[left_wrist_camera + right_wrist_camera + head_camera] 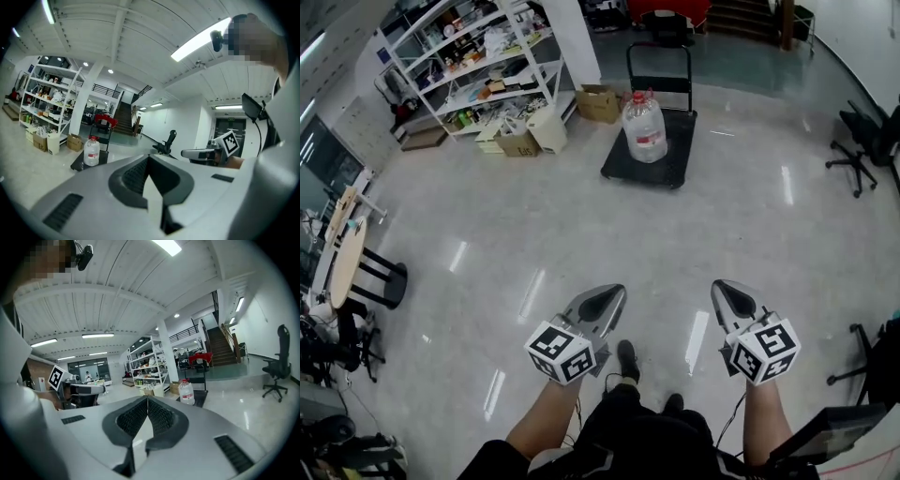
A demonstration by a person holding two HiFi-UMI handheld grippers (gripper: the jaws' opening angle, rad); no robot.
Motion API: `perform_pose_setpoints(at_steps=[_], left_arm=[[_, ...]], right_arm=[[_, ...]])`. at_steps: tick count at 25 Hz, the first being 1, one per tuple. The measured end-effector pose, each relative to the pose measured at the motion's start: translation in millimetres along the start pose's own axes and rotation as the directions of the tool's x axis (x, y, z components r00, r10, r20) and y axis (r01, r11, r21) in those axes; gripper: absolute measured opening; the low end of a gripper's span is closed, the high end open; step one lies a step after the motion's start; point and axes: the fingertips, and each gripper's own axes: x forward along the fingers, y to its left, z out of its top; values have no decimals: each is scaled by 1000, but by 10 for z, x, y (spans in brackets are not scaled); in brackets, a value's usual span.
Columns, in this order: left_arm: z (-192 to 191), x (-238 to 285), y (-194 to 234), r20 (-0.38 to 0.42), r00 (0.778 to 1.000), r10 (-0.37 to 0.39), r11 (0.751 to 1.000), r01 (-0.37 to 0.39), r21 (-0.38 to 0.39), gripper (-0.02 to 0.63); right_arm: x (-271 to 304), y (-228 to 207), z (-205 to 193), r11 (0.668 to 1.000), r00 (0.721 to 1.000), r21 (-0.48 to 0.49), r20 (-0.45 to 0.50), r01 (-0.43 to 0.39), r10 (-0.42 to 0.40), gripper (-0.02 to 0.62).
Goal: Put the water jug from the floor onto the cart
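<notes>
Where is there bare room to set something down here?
Bare: the black cart's deck in front of the clear plastic water jug, and the glossy grey floor before it. Crowded: cardboard boxes beside the white shelf rack.

The glossy grey floor (581, 234) carries a black cart (673, 161) with the water jug (644, 129) upright on its deck, a shelving rack (478, 66), cardboard boxes (598, 103) beside it, and an office chair (862, 141).

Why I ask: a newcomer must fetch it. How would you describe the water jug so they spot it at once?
Find the tall white shelving rack across the hall; right of it stands a black flat cart with an upright handle. On its deck sits the big clear plastic water jug, red-capped and see-through, unlike the brown cardboard boxes nearby.
</notes>
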Motion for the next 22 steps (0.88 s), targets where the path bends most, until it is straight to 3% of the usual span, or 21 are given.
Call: perform_pose_setpoints(at_steps=[4,8,12,22], left_arm=[[-96,-248,-428,-22,1000,0,1000,1,27,2],[-169,-518,-573,-36,999,17,1000,-17,15,2],[-196,-756,-678,-32,999,-11,999,12,37,2],[-154,-1479,-397,17,996,-89,993,88,78,2]], right_arm=[[-421,32,-137,1000,1000,15,15,18,-18,3],[-681,178,-168,999,999,25,34,28,-29,3],[-839,426,-204,999,998,24,44,41,-42,3],[-872,1250,-294,989,988,15,53,145,-145,3]])
